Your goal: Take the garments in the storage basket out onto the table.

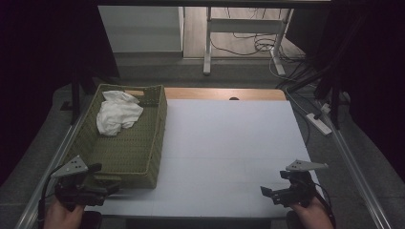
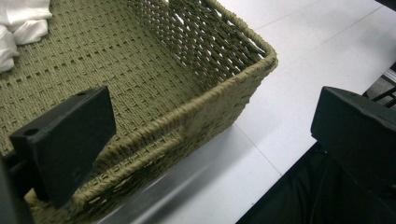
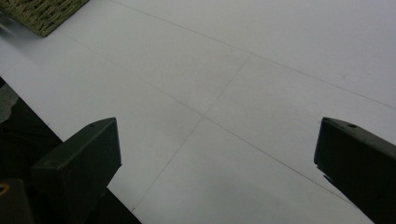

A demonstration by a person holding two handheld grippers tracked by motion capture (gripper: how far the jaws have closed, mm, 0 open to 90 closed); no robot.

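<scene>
As white cloth (image 1: 118, 112) lies crumpled in woven basket (image 1: 152, 148), far-left corner, placement looks done. Left gripper (image 1: 106, 185), right gripper (image 1: 268, 192): jaws wide apart, empty, near counter (image 1: 229, 143) edge.

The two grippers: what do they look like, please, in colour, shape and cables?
Both the left gripper and the right gripper are black, each topped by a grey three-cornered plate with small holes. Their jaws are flat, blocky black pads. A dark cable trails from each. No sleeves are visible.
</scene>
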